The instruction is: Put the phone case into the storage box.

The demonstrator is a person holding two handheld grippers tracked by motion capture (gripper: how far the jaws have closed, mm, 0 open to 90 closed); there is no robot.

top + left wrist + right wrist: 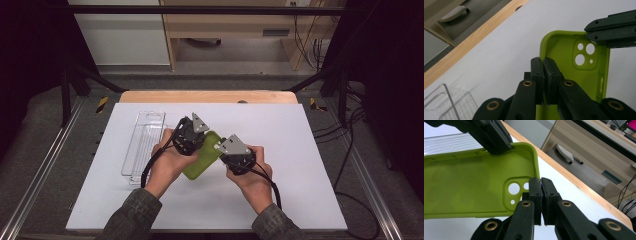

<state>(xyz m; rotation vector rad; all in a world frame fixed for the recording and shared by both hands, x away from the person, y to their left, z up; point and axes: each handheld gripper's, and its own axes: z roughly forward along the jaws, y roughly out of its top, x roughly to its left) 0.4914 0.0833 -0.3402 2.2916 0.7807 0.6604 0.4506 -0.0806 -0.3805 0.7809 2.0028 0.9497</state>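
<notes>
Both the left claw (pixel 544 65) and right claw (pixel 540 185) clamp the green phone case (pixel 202 155), apparently by opposite rims.

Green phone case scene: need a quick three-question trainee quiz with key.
1. True or false: both grippers are clamped on the green phone case.
2. What lies to the left of the left gripper in the high view: A) a clear plastic tray, B) a red bowl, C) a book?
3. Which gripper pinches the case's rim nearest the camera cutout?

Key: 1 true: the left gripper holds one long edge, the right gripper the cutout end. 2 A, the clear plastic tray on the white table. 3 the right gripper.
</notes>
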